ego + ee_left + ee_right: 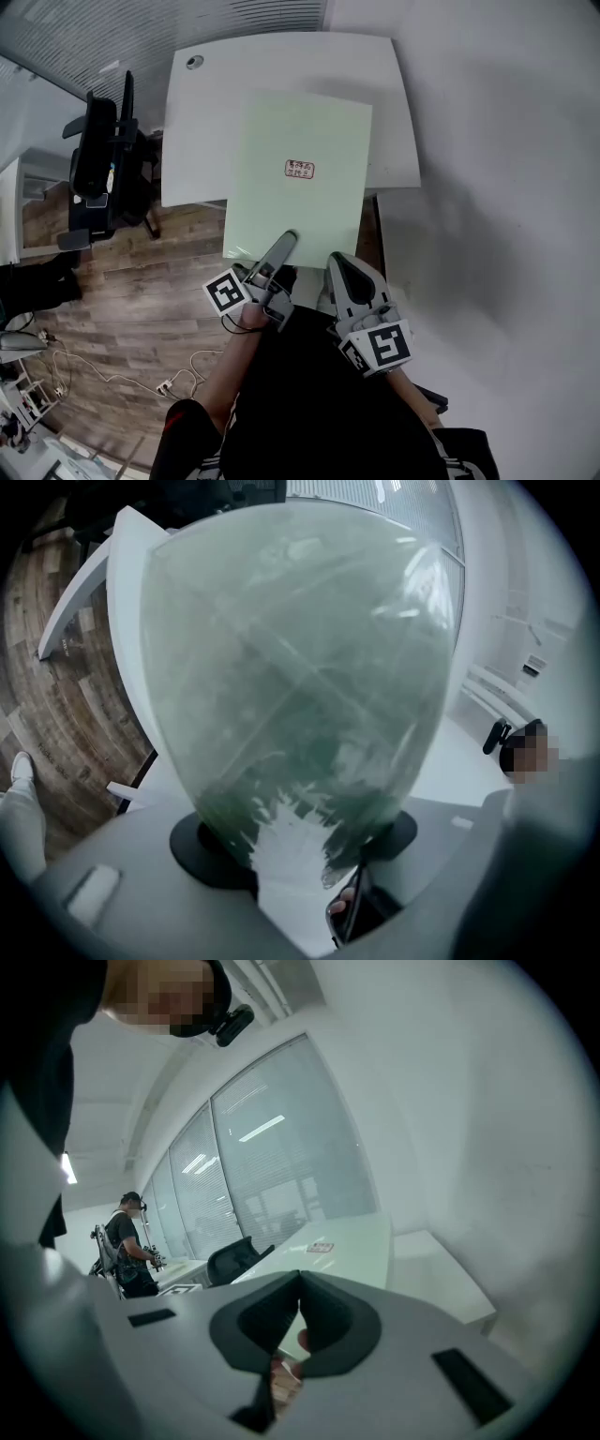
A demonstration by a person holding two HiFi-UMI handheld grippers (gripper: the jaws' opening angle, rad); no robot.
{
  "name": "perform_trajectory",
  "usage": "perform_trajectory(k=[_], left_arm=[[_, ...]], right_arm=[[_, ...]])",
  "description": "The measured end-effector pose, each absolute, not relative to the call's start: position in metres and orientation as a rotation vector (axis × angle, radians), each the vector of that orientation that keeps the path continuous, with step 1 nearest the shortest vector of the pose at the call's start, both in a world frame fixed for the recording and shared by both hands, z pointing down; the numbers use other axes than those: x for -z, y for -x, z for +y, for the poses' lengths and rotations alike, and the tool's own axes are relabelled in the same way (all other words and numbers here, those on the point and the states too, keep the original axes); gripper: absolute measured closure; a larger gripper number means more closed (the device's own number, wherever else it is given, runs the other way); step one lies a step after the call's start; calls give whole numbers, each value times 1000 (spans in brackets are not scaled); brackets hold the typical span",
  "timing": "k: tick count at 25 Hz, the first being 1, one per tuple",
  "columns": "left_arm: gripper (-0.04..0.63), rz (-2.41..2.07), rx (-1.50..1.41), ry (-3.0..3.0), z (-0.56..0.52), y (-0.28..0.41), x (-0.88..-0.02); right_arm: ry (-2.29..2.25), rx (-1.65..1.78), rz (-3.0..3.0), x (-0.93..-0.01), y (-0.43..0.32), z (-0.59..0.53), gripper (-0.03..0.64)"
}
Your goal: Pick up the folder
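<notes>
Pinching the folder by its near edge, the left gripper lets us hold it spread flat ahead of the jaws, over the desk. Just right, the right gripper sits unneeded, jaws pressed together, empty.

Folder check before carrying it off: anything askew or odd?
The pale green translucent plastic folder is slightly skewed to the white desk, its near edge overhanging the wooden floor, gripped by the left gripper alone. No visible damage.
</notes>
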State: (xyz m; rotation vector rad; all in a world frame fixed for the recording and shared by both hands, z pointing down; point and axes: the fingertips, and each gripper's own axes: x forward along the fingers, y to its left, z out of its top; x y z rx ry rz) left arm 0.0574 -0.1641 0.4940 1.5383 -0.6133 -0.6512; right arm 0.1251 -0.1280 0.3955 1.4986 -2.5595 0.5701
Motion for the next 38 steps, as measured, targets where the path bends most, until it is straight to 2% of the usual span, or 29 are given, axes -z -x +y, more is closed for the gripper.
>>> perform_trajectory(k=[11, 27, 38], left_arm=[[318, -590, 644, -1554, -149, -54, -485], [318, -709, 695, -1594, -50, -15, -447], [318, -709, 751, -1629, -45, -11, -426]], right_arm=[[-1521, -546, -2658, -394, -101, -112, 615], [-1411, -428, -2769, -358, -65, -11, 615], [-1406, -331, -2806, -338, -65, -9, 615]])
